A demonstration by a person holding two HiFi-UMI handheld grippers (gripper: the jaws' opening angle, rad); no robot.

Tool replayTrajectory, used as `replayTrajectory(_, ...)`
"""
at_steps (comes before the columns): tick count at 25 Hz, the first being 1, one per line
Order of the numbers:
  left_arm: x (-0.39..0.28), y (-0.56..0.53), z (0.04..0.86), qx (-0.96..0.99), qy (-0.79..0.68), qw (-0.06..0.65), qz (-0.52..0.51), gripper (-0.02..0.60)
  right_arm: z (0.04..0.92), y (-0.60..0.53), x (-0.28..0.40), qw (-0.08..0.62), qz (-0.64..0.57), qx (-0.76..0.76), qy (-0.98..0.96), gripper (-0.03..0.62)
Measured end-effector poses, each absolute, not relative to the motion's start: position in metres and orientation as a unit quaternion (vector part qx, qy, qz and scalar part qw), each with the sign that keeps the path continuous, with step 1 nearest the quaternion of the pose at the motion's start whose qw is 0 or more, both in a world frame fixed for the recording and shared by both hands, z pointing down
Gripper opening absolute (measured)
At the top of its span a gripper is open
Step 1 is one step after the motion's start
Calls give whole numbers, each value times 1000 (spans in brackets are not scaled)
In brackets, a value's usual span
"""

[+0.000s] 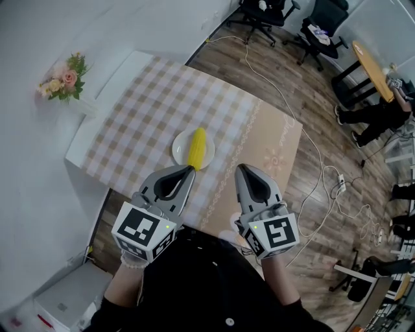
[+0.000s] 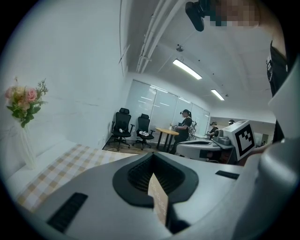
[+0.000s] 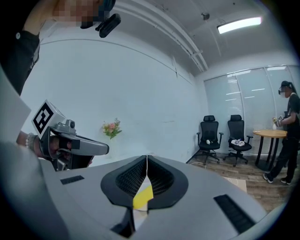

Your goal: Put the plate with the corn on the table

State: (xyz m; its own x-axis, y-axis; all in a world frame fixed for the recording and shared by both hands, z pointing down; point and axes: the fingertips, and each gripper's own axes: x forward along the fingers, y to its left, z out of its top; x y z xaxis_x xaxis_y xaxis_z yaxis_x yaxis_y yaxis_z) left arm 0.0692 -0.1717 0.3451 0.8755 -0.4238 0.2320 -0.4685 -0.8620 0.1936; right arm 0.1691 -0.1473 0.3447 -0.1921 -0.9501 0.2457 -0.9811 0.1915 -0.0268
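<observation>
A white plate [image 1: 179, 148] carrying a yellow corn cob [image 1: 197, 148] rests on the checked tablecloth [image 1: 142, 110] of the table, near its front edge. My left gripper [image 1: 190, 170] is shut with nothing in it; in the head view its tip lines up with the plate's near rim. My right gripper [image 1: 240, 167] is shut and empty too, just right of the plate. In the left gripper view the shut left gripper [image 2: 152, 157] hides the plate. In the right gripper view a bit of the corn [image 3: 142, 197] shows through the opening behind the shut right gripper [image 3: 146, 158].
A vase of pink flowers [image 1: 63, 79] stands on a white ledge at the table's far left. A cable [image 1: 305, 139] and a power strip [image 1: 340, 185] lie on the wood floor to the right. Office chairs [image 1: 262, 13], a round table [image 1: 371, 61] and people are beyond.
</observation>
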Motion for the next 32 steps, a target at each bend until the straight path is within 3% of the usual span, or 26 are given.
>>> replayTrajectory(32,70,-178,358,959,-230,126,109,12,349,-158,163,110,86,624,-769,41)
